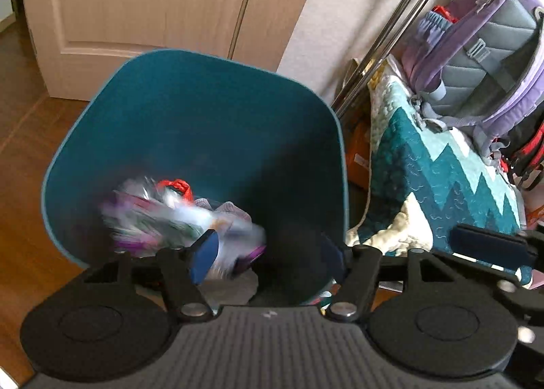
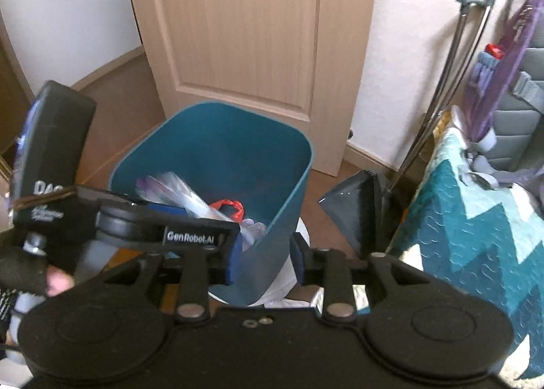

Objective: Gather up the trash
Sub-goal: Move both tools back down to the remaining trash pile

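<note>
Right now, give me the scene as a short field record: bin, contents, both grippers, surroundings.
bin: teal bin, upright on the wood floor, in front of a door
contents: plastic wrappers, blurred, with a red piece on top
left gripper: open over the bin's mouth, nothing between the jaws
right gripper: open, astride the bin's near rim, pads not pressing it
beside bin: dustpan, quilt, purple backpack

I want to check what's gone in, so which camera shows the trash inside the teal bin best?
The right wrist view: the trash lies fairly sharp in the teal bin, wrappers plus a red piece. The left wrist view looks deeper in, but the trash is motion-blurred.
</note>
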### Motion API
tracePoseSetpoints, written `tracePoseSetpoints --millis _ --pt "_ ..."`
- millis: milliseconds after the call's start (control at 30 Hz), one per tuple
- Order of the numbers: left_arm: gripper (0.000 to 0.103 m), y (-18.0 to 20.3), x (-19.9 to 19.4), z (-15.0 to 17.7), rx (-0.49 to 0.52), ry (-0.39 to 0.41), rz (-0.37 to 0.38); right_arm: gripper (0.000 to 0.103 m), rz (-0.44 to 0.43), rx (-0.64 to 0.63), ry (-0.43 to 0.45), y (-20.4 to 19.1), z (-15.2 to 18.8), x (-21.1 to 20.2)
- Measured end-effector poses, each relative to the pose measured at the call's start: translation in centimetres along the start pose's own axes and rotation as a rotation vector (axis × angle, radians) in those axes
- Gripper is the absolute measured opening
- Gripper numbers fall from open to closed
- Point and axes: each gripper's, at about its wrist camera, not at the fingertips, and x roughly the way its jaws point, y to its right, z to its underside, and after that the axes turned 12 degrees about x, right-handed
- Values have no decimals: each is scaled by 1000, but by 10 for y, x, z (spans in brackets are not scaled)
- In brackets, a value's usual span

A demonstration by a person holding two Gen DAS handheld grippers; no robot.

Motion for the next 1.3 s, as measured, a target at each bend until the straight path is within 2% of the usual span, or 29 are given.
tracePoseSetpoints --millis 233,467,600,667,767,933,1000,1167,1300 --pt "66 29 -52 10 42 71 -11 40 -27 7 63 10 24 -64" --pt "69 68 -101 31 118 120 -6 43 -45 41 115 28 51 -117" --pt "82 94 -118 46 146 143 15 45 -48 60 139 41 71 -141" --pt "82 107 -120 52 155 145 27 46 -43 68 144 50 82 -149" --pt "85 125 -115 63 164 133 45 49 -37 96 139 70 97 -155" --pt "101 153 -91 81 204 126 57 51 -34 164 113 108 117 -149" --pt "101 161 -76 86 221 110 61 51 -37 195 101 124 125 -141" --pt "101 171 -28 97 245 17 77 52 -21 235 63 158 148 -110" --pt "101 168 20 104 243 -81 70 52 -13 294 -18 183 166 -74"
